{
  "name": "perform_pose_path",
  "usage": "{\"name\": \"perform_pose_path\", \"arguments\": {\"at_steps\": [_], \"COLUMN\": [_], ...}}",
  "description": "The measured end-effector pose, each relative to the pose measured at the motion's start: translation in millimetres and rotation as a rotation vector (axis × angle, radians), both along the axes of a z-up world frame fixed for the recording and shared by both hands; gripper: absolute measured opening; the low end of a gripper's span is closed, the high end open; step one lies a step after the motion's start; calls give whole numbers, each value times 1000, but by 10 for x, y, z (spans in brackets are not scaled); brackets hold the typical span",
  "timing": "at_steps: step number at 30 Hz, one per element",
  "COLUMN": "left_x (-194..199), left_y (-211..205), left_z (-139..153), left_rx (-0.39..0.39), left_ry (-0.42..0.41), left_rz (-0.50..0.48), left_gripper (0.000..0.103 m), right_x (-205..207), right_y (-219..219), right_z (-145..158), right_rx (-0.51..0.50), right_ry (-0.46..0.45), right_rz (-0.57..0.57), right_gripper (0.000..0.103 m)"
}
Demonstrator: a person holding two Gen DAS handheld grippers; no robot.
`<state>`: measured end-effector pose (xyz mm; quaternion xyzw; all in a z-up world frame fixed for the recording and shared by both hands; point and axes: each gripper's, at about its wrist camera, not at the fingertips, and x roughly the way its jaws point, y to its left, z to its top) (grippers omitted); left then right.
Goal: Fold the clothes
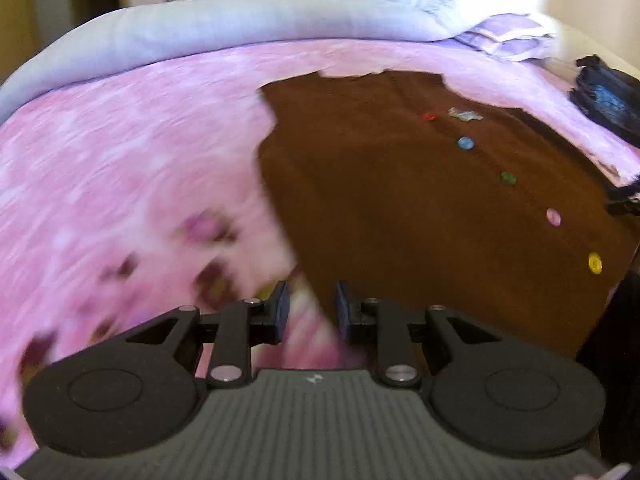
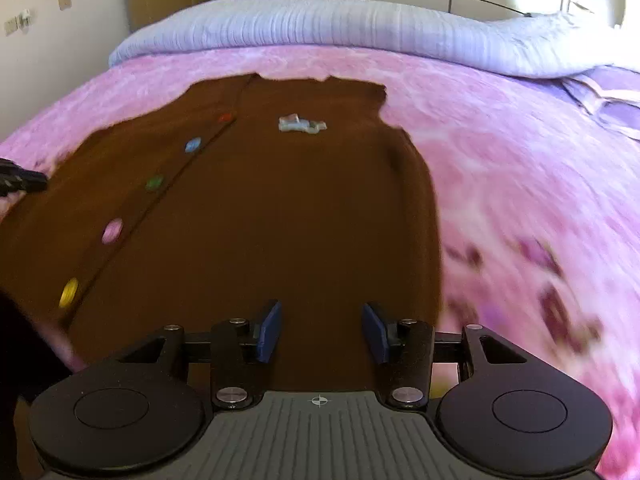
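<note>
Plainly, the brown cardigan [image 2: 260,220] lay spread flat on the pink bedspread [image 2: 520,160], its neckline toward the far side of the bed and its hem toward the person. A row of 5 coloured buttons [image 2: 112,231] ran down its front, and a small pale tag [image 2: 302,124] sat near the collar. No sleeve showed out to either side; whether the sleeves were tucked in or the garment had none, I could not tell.

The left claw [image 1: 310,308] was spread, holding nothing, and hung over the cardigan's left edge near the hem, where brown met pink. The right claw [image 2: 322,330] was also spread and empty, over the brown cloth just inside the right edge.

The scene would suit a garment laid out ready for folding, or one already narrowed by a fold at each side, so I judged no further.

The risks looked plain enough. The knit seemed soft and limp, so a pinch taken too shallow might slip, and one too deep might catch the plush bedspread along with it. If 1 side were lifted ahead of the other, the cloth would likely skew and the button band wander off centre. Both views were blurred by motion, so aim at the edge could be off.

Room was generous: open bedspread lay left and right of the cardigan. A rolled grey quilt [image 2: 320,24] bounded the far side, and a dark bundle [image 1: 608,96] sat well off beyond the cardigan.
</note>
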<state>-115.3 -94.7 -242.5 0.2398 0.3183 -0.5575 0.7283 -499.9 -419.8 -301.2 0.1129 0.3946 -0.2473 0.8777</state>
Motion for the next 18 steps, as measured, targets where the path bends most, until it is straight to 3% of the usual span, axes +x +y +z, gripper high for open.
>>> {"name": "perform_pose_path", "arguments": {"at_steps": [4,8,13,15,16,18], "left_x": [-85,-301,-587,-681,-721,-789], "left_y": [392,573,520,463,431,410], "left_z": [129,186,27,-39,-74,-109], "left_rx": [-60,-123,-107,-86,-68,-43], "left_ry": [51,164,246,245,224,174], "left_rz": [58,64,21,-2,-12,-25], "left_gripper": [21,32,38,36,24,17], "right_x": [-40,104,249,210,165,43], "right_y": [316,646,1009,1012,979,869], "right_z": [86,130,154,78,47,-7], "right_rx": [-51,-116,-184,-172,-153,-96], "right_ry": [29,19,8,12,8,-9], "right_rz": [17,85,157,145,119,42], "right_gripper": [49,55,56,56,56,56]}}
